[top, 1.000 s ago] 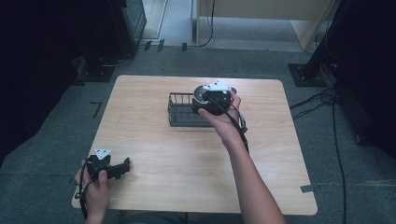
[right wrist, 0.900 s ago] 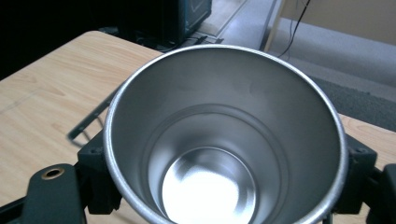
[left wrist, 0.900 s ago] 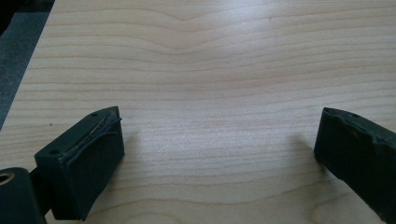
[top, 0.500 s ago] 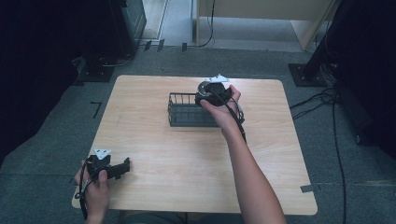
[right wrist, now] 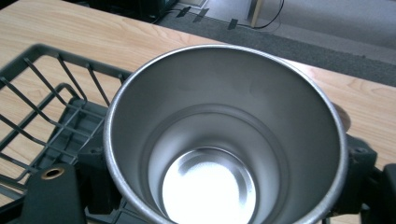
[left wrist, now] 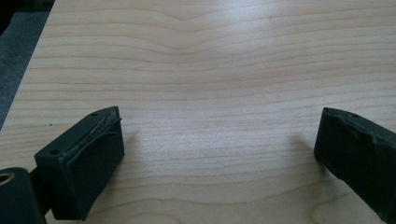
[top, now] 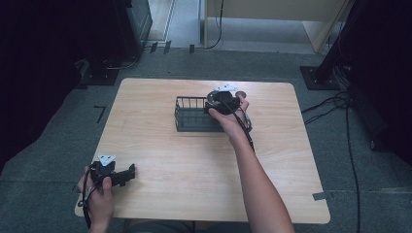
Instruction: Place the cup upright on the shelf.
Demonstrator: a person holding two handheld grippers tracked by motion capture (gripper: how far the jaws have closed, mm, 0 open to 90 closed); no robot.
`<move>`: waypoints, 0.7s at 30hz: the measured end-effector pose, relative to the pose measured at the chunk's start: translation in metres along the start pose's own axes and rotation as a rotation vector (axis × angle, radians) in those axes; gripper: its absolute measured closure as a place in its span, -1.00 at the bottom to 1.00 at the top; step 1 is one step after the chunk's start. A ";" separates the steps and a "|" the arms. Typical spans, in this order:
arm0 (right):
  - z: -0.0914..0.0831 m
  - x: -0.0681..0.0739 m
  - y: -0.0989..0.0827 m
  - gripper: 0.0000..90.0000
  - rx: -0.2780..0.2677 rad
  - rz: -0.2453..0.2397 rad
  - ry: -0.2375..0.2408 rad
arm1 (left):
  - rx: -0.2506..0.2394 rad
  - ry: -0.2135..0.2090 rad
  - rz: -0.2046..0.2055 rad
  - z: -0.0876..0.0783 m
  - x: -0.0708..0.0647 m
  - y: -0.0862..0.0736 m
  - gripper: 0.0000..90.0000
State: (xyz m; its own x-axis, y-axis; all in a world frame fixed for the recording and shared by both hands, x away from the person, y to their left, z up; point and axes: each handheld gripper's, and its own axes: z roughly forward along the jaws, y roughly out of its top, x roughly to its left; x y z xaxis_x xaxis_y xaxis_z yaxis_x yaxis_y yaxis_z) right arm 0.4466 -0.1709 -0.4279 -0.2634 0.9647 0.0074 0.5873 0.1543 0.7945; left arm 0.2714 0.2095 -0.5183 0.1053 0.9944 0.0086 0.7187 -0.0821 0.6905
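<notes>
My right gripper (top: 219, 101) is shut on a shiny steel cup (right wrist: 224, 140), its jaws on either side of the cup's wall. The cup's open mouth faces the camera and it is empty inside. I hold it over the right end of a black wire basket (top: 194, 116) that stands on the wooden table (top: 160, 160), past its middle. In the right gripper view the basket's wires (right wrist: 51, 98) run to the left of the cup. My left gripper (top: 127, 174) rests open at the table's near left corner, with bare wood between its fingers (left wrist: 88, 158).
A small round thing (top: 241, 93) lies on the table just behind my right hand. Cables (top: 335, 104) trail on the grey floor at the right. Dark equipment stands (top: 111, 63) are beyond the table's far left corner.
My right gripper with the cup has shifted slightly farther and to the right along the basket's end. The left gripper has stayed put.
</notes>
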 end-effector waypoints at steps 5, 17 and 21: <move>0.004 0.001 -0.003 -0.60 0.017 -0.003 0.007 | 0.000 0.000 0.000 0.000 0.000 0.000 -0.96; 0.002 -0.002 -0.008 -0.99 0.063 0.002 0.040 | 0.000 0.000 0.000 0.000 0.000 0.000 -0.96; -0.006 -0.005 -0.005 -1.00 0.044 0.015 0.047 | 0.000 0.000 0.000 0.000 0.000 0.000 -0.96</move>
State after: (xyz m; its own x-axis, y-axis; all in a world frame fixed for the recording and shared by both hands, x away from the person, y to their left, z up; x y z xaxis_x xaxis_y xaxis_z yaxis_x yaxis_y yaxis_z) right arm 0.4402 -0.1778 -0.4282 -0.2893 0.9560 0.0483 0.6244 0.1502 0.7666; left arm 0.2714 0.2095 -0.5183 0.1053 0.9944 0.0087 0.7188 -0.0822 0.6904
